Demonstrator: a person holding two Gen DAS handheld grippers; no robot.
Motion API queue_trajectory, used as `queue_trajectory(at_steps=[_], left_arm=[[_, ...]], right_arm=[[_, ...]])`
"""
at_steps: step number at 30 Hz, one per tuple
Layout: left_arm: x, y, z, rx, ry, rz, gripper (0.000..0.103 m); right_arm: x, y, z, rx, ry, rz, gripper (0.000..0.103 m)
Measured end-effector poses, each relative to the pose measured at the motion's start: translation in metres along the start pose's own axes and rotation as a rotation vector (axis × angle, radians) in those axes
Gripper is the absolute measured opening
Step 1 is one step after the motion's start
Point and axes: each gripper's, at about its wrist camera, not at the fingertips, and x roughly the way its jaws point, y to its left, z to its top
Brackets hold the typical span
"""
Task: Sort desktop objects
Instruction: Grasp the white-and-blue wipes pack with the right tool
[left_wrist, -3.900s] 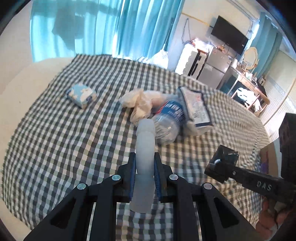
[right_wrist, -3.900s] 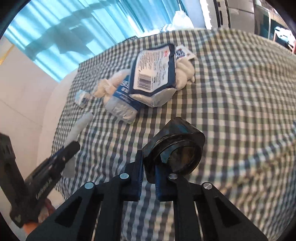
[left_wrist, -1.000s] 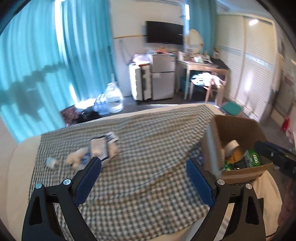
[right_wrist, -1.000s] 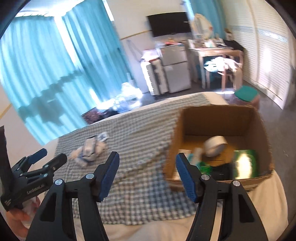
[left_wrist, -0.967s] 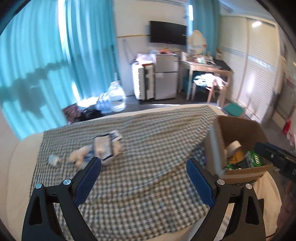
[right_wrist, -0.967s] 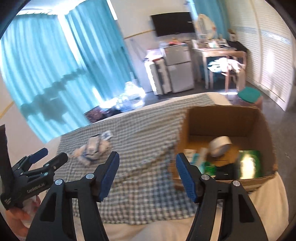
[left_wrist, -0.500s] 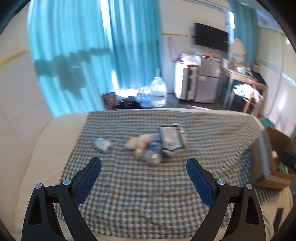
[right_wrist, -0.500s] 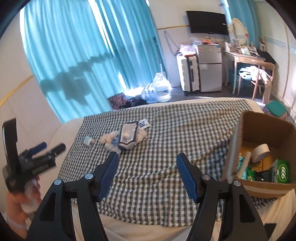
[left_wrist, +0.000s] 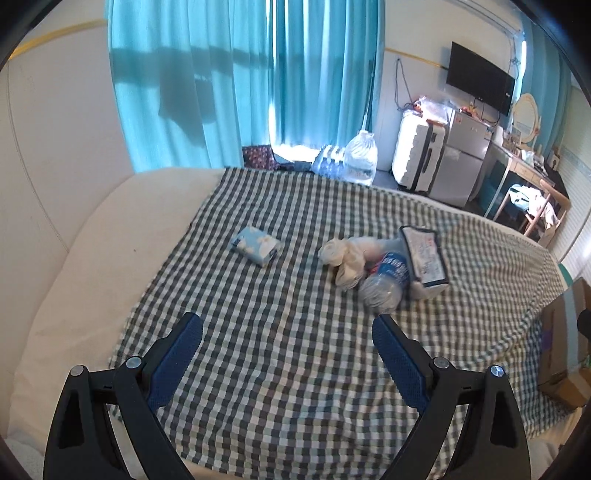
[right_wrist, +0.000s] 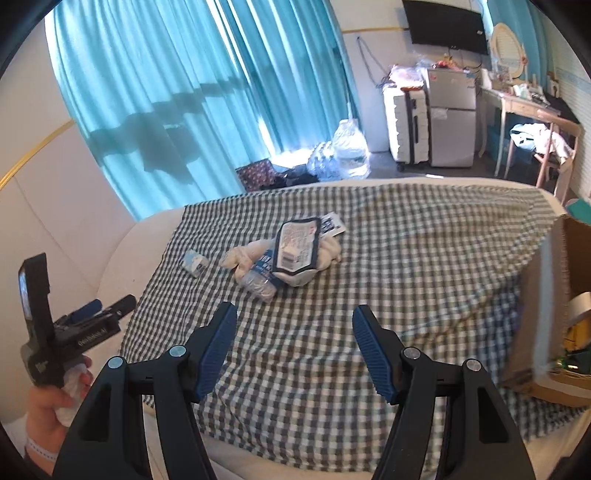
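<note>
Both claws now empty, jaws wide: left claw (left_wrist: 287, 334) dropped white tube, right claw (right_wrist: 294, 325) dropped dark ring, probably into cardboard box (right_wrist: 535, 314); both swung back toward clutter.

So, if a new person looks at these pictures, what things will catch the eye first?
Probably the small heap in the middle of the checked cloth: a crushed water bottle, a pale rag and a dark-edged packet leaning together. A blue tissue pack lies alone to their left. At the right edge stands a cardboard box.
</note>
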Motion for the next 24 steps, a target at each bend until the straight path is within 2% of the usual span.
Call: queue_trajectory(at_steps=[6,12,19,24], left_arm=[[0.051,0.016,0.006,-0.086,0.062,0.001,0.096],[0.096,0.022,0.020,-0.109,0.069,0.031,0.096],[0.148,0.026,0.034,-0.172,0.088,0.065,0.096],[0.179,0.029,0.040,-0.234,0.083,0.093,0.096]], right_arm=[[0.046,0.006,0.011,0.004,0.020,0.027,0.065],[0.103,0.007,0.033,0.027,0.037,0.031,0.065],[0.184,-0.009,0.047,0.127,0.103,0.032,0.065],[0.235,-0.030,0.044,0.214,0.164,-0.004,0.058]])
